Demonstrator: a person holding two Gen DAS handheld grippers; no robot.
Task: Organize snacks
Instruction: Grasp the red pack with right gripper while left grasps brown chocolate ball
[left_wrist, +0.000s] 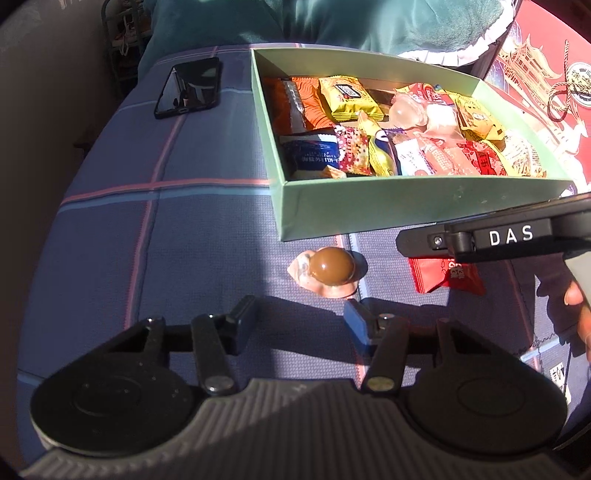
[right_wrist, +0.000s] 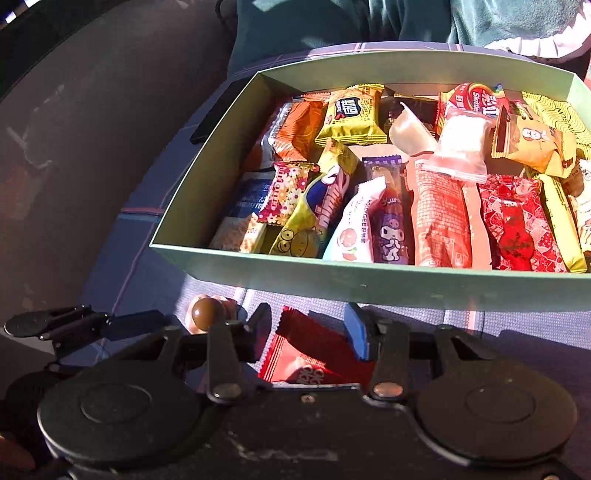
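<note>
Hovering over two loose sweets in front of a full green box, both claws are standing partly apart.

Sitting just ahead of the left gripper (left_wrist: 301, 319), untouched, is a brown chocolate ball (left_wrist: 330, 266) on the checked tablecloth (left_wrist: 177, 236); that claw is gaping empty. Straddling the red packet (right_wrist: 314, 354), the right gripper (right_wrist: 308, 326) is standing narrow around it, though I cannot tell whether its pads are pressing, since the packet's near end is hiding under the claw's body. Beyond, the green box (right_wrist: 369, 282) is brimming with wrapped snacks. Only the left view is showing the black phone (left_wrist: 188, 86) whole and a red decorated lid (left_wrist: 546, 74), cut off at the edge.
</note>
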